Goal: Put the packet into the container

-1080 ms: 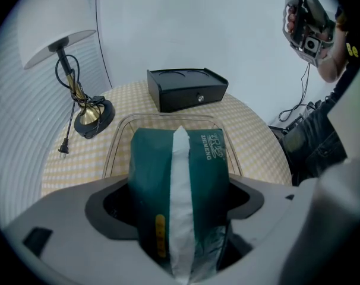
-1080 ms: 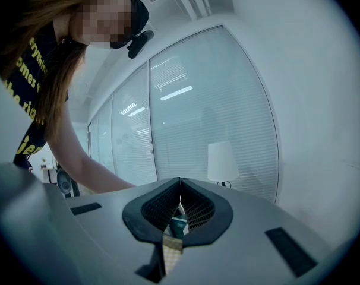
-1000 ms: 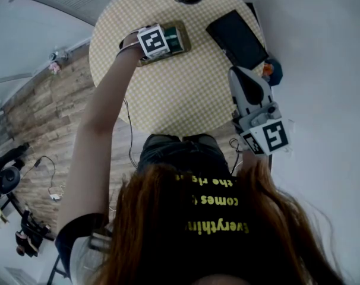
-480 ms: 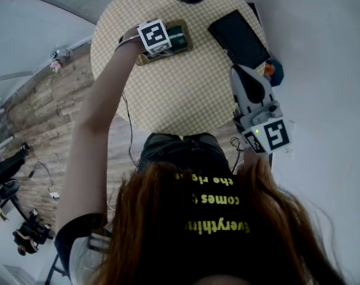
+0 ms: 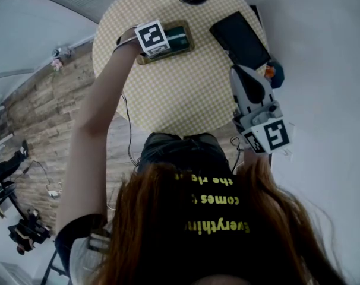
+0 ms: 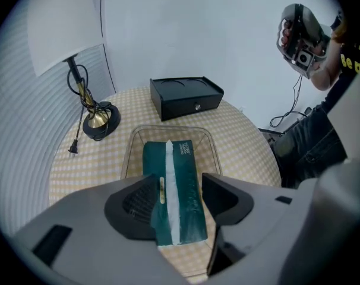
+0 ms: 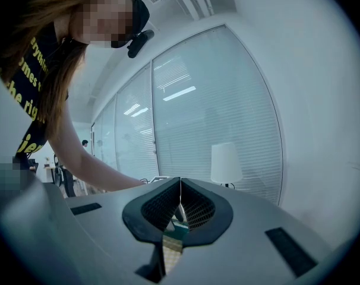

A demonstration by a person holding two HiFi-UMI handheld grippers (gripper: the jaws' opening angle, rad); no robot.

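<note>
A dark green packet [image 6: 175, 186] with a white seam lies lengthwise in the clear plastic container [image 6: 168, 130] on the round checked table [image 5: 186, 94]. My left gripper [image 6: 180, 183] hovers right over it, one jaw on each side of the packet's near end. The jaws are closing, and the right pad still stands off the packet. In the head view the left gripper [image 5: 155, 40] covers part of the container [image 5: 189, 40] and the packet [image 5: 177, 39]. My right gripper [image 5: 242, 79] hangs off the table's right edge, shut and empty [image 7: 180, 186].
A black box [image 6: 186, 97] sits behind the container, at the table's right in the head view [image 5: 238, 37]. A lamp base [image 6: 98, 120] with a cable stands to the left, its shade [image 6: 64, 22] above. An orange and blue thing [image 5: 272, 71] lies by the table's edge.
The left gripper stays over the container, shifted only a little on the table. The right gripper has not moved.
</note>
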